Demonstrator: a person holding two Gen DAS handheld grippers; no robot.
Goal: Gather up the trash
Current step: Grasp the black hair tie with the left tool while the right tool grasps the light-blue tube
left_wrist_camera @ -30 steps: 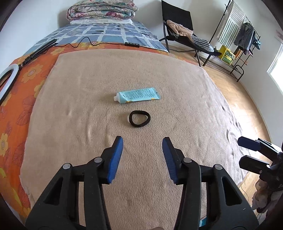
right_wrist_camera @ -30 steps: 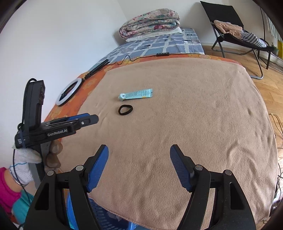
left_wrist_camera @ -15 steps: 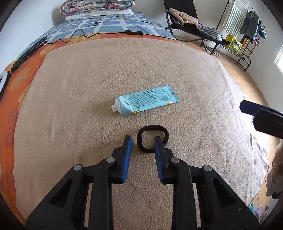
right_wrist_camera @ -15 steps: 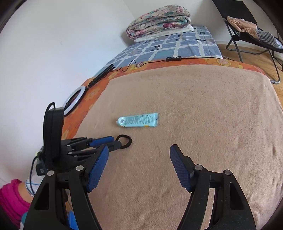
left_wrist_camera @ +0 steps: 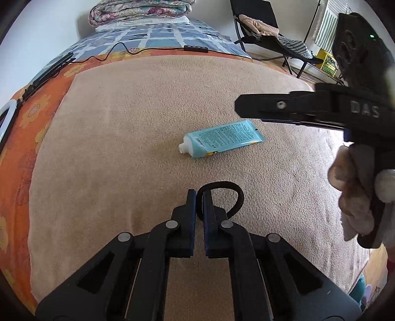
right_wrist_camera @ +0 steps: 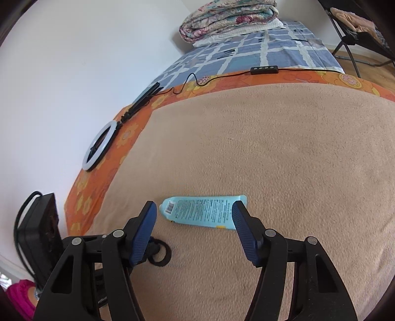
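A black hair band (left_wrist_camera: 228, 184) lies on the beige blanket (left_wrist_camera: 118, 128), and my left gripper (left_wrist_camera: 199, 197) is shut on its near left edge. In the right wrist view the band (right_wrist_camera: 163, 254) shows just behind my right gripper's left finger. A light blue tube (left_wrist_camera: 222, 139), cap end to the left, lies a little beyond the band. My right gripper (right_wrist_camera: 195, 210) hovers over the tube (right_wrist_camera: 205, 212), a finger at each end; its jaws are closing and the pads do not touch it. From the left wrist view that gripper (left_wrist_camera: 249, 108) reaches in from the right.
A ring light (right_wrist_camera: 98, 145) with its folded stand lies on the orange sheet near the wall. A black remote on a cable (left_wrist_camera: 196, 48) crosses the bed farther back, before a folded quilt (left_wrist_camera: 140, 10). A folding chair (left_wrist_camera: 261, 27) and drying rack stand beyond the bed.
My left gripper came forward and down to the hair band and its jaws shut on the band's edge. My right gripper swept in from the bed's edge to over the tube, narrowing slightly.
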